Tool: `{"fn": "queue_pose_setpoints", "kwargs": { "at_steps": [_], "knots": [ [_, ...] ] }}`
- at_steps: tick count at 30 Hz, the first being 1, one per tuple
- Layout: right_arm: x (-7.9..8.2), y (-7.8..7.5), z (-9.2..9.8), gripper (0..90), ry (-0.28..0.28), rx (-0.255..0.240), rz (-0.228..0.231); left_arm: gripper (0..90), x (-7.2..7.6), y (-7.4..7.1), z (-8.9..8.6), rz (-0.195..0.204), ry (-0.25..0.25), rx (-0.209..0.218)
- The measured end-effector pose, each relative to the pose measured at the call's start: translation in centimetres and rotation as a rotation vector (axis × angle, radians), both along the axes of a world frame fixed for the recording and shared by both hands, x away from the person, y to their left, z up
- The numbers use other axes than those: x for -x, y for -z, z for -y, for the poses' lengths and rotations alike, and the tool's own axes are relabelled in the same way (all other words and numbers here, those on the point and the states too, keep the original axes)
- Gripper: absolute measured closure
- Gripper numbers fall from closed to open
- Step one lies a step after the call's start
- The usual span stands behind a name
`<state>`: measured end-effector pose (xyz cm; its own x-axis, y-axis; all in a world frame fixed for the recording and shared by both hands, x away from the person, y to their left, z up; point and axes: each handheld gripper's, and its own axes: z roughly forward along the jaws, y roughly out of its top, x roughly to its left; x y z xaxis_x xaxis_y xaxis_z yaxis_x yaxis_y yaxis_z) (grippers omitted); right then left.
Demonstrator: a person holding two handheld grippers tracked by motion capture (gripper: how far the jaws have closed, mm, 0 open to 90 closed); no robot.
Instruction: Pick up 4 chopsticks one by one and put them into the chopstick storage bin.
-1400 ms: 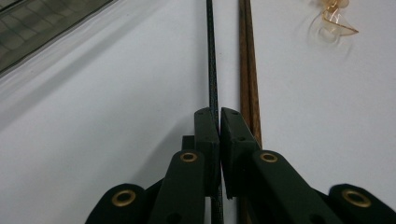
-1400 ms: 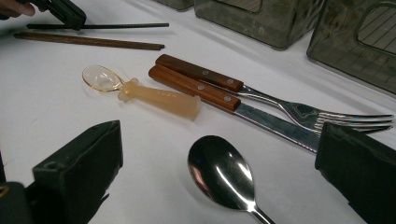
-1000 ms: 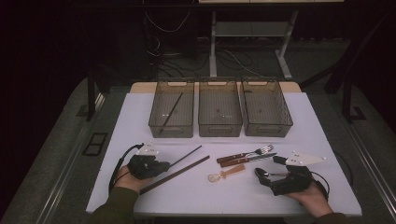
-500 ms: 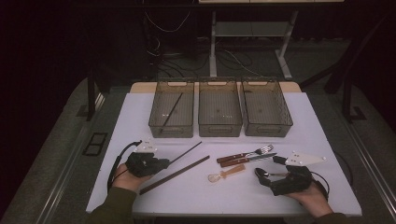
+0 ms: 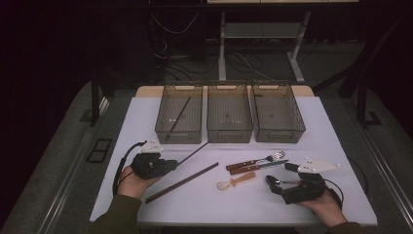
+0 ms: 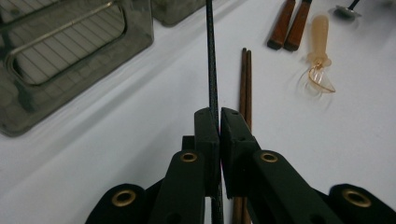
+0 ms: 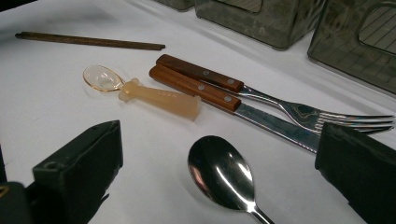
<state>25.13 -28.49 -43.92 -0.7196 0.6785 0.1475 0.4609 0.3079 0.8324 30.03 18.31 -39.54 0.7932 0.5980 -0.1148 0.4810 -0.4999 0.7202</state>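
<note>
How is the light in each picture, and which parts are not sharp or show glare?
High view: the white table is lit, the room around it dark. Left gripper view: the left hand-held gripper clamping the dark chopstick is sharp, while the bin and small plastic spoon look soft. Right gripper view: bright reflections on the metal spoon and fork.

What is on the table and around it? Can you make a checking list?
Surface: white table, well lit.
Job's things: dark thin stick clamped in left gripper; another stick in the left bin.
Clutter: brown chopsticks, fork, knife, metal spoon, small clear spoon, two more bins.
Grippers: left jaws shut on the stick; right gripper jaws open around the metal spoon.
Cables: black loop behind left gripper; wires on floor.
Surroundings: dark, desk legs behind.
</note>
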Motion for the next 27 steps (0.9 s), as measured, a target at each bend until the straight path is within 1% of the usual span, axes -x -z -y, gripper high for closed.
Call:
{"fn": "queue_pose_setpoints", "kwargs": {
  "at_steps": [1, 2, 5, 7, 12, 16, 18, 20, 21, 24, 26, 27],
  "knots": [
    [0.0, 0.0, 0.0, 1.1, 0.000, -0.001, 0.000, 86.0, -0.1, -0.1, 0.0, 0.007, -0.001, 0.005],
    [0.0, 0.0, 0.0, 1.1, 0.000, -0.001, 0.000, 86.0, -0.1, -0.2, 0.1, 0.005, -0.008, 0.009],
    [0.0, 0.0, 0.0, 1.1, 0.004, -0.008, -0.006, 86.0, -0.5, -0.5, 0.1, 0.007, -0.010, 0.006],
    [-0.1, 0.1, 0.0, 1.1, 0.000, -0.005, -0.007, 86.0, -0.6, -0.6, 0.2, 0.006, -0.016, 0.012],
    [-0.3, 0.3, 0.0, 1.1, 0.005, 0.008, -0.015, 86.0, -1.1, -1.1, 0.1, 0.018, -0.013, 0.013],
    [-0.8, 0.5, 0.0, 1.1, 0.003, 0.012, -0.013, 86.0, -1.6, -1.5, 0.0, 0.023, -0.032, 0.033],
    [-0.9, 0.5, 0.0, 1.1, 0.002, 0.010, -0.014, 86.0, -1.9, -1.6, 0.0, 0.024, -0.037, 0.031],
    [-0.9, 0.5, 0.1, 1.1, 0.004, 0.008, -0.015, 86.0, -2.2, -1.7, 0.0, 0.025, -0.042, 0.036],
    [-0.9, 0.5, 0.2, 1.1, 0.006, 0.004, -0.014, 86.0, -2.4, -1.8, -0.1, 0.029, -0.037, 0.031],
    [-0.8, 0.4, 0.2, 1.1, 0.003, -0.002, -0.015, 86.0, -2.7, -1.9, 0.0, 0.026, -0.059, 0.049],
    [-0.8, 0.4, 0.1, 1.1, 0.001, -0.001, -0.016, 86.0, -3.0, -2.1, -0.1, 0.028, -0.066, 0.050],
    [-0.8, 0.5, 0.1, 1.1, 0.002, 0.001, -0.015, 86.0, -3.2, -2.2, -0.1, 0.032, -0.068, 0.057]
  ]
}}
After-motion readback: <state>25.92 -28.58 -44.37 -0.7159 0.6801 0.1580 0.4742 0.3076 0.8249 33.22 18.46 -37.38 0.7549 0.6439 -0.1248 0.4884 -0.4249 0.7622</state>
